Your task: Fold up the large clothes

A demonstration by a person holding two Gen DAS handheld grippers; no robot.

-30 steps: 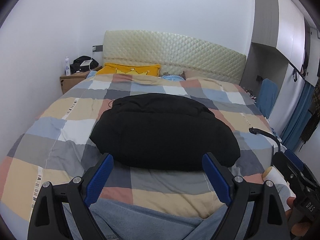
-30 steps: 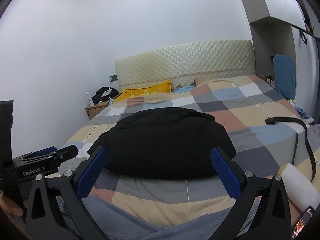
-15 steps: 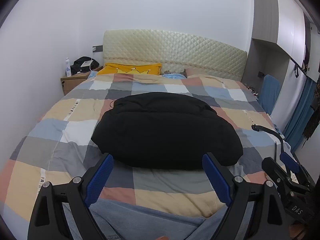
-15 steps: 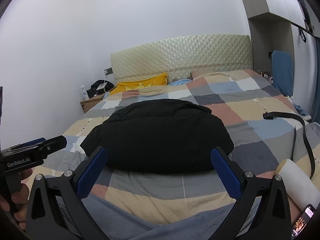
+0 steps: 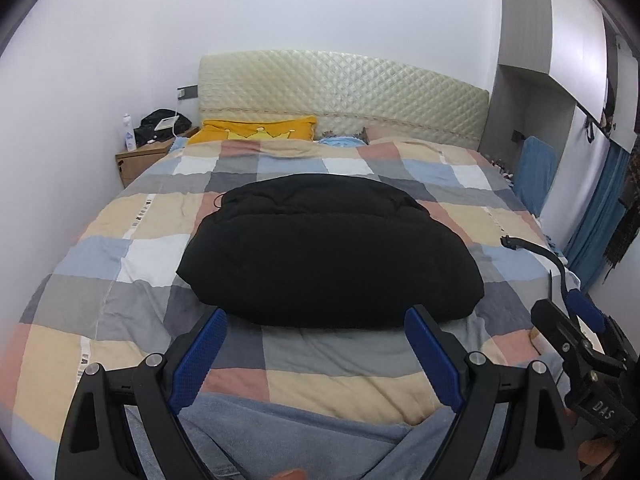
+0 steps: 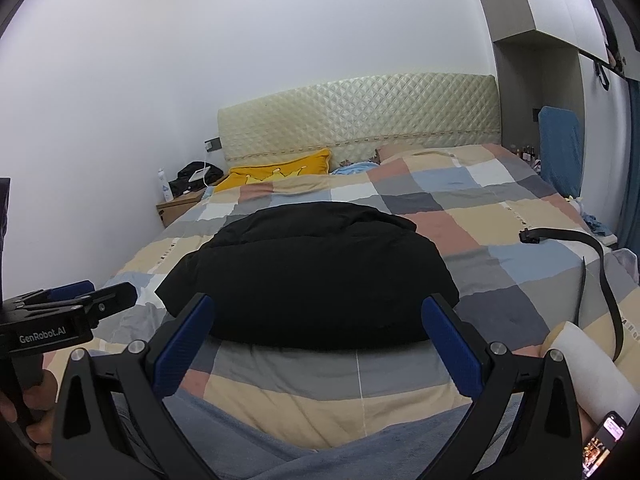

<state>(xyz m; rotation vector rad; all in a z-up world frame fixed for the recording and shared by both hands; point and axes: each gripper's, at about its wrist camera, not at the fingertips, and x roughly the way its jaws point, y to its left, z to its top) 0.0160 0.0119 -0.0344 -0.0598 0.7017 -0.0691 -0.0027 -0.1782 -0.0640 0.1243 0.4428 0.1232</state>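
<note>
Your left gripper (image 5: pixel 316 344) has its blue-padded jaws spread wide with nothing between them, and your right gripper (image 6: pixel 320 334) stands the same way — apart and empty. Both hover near the foot of the bed, short of the black padded jacket (image 5: pixel 328 252), which lies folded into a thick bundle at 12 o'clock from each pair of jaws, resting on the checked quilt (image 5: pixel 120 248) around the middle of the bed.

In the left wrist view your right gripper shows at 4 o'clock; in the right wrist view your left gripper sits at 9 o'clock, with your hand (image 6: pixel 38 408) on its handle.

A black strap (image 6: pixel 592 264) curls on the quilt at 3 o'clock of the jacket — apart from it. Beyond the jacket, at 11 o'clock, a yellow pillow (image 5: pixel 256 132) leans at the quilted headboard (image 5: pixel 344 92), and a wooden nightstand (image 5: pixel 140 160) stands at 10 o'clock.
</note>
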